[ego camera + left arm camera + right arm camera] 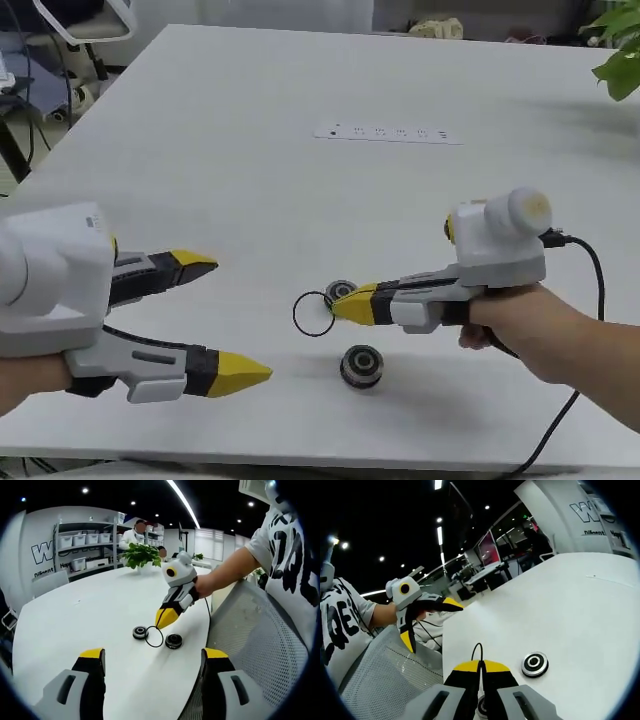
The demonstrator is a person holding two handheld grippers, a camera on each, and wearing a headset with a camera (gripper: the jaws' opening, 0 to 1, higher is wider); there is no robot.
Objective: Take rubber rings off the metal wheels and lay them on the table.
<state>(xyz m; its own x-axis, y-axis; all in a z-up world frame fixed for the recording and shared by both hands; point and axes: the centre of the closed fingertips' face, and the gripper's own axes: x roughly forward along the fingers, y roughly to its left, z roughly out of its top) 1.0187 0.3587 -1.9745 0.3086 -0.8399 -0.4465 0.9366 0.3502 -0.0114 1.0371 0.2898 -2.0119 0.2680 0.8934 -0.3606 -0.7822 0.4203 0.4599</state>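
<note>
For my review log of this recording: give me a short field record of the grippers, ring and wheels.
right gripper: shut on the rubber ring
rubber ring: off both wheels, pinched at its edge, low by the table
left gripper: open, holding nothing, apart from the wheels
far wheel: on the table, just behind the ring
near wheel: on the table, closer to the person

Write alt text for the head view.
The right gripper is shut on a black rubber ring at a white table, with one metal wheel behind its tip and a second wheel nearer. The left gripper is open.
</note>
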